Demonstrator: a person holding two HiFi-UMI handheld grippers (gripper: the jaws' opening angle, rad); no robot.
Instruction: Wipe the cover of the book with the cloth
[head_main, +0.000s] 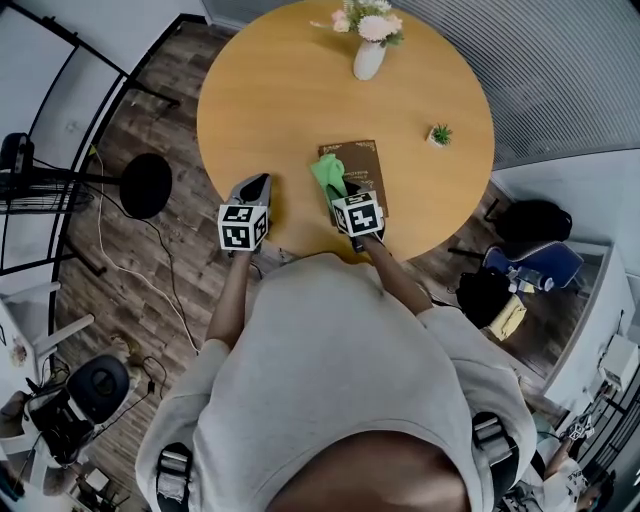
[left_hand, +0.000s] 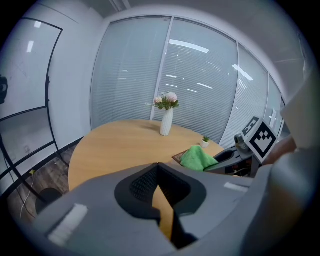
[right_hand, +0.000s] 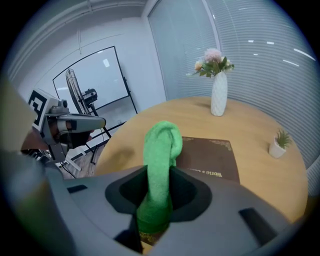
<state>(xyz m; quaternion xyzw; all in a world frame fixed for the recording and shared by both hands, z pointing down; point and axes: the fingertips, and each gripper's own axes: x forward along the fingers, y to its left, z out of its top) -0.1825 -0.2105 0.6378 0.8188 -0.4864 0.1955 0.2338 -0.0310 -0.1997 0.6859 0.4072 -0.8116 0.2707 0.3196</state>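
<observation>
The book (head_main: 368, 165), dark brown with pale print on its cover, lies flat on the round wooden table (head_main: 280, 100), on the near side and a little right of the middle, close to the near edge. The green cloth (head_main: 328, 175) sits over the book's left edge in the head view. Whether the cloth presses on the cover cannot be told.

The right gripper (right_hand: 156, 200) is clamped on the cloth: its 2 jaws pinch the lower part, and the rest stands up from between them and folds over at the top, with the book just beyond it. Its marker cube shows at the book's near edge in the head view.

The left gripper (head_main: 255, 183) hovers over the table to the left of the book, apart from it. Its 2 jaws meet at the tips with nothing between them, and only a thin wedge of tabletop shows behind them.

At the far edge stands 1 white vase of pink flowers (head_main: 368, 55). 1 small potted plant (head_main: 440, 134) sits far right of the book, near the table's right edge.
</observation>
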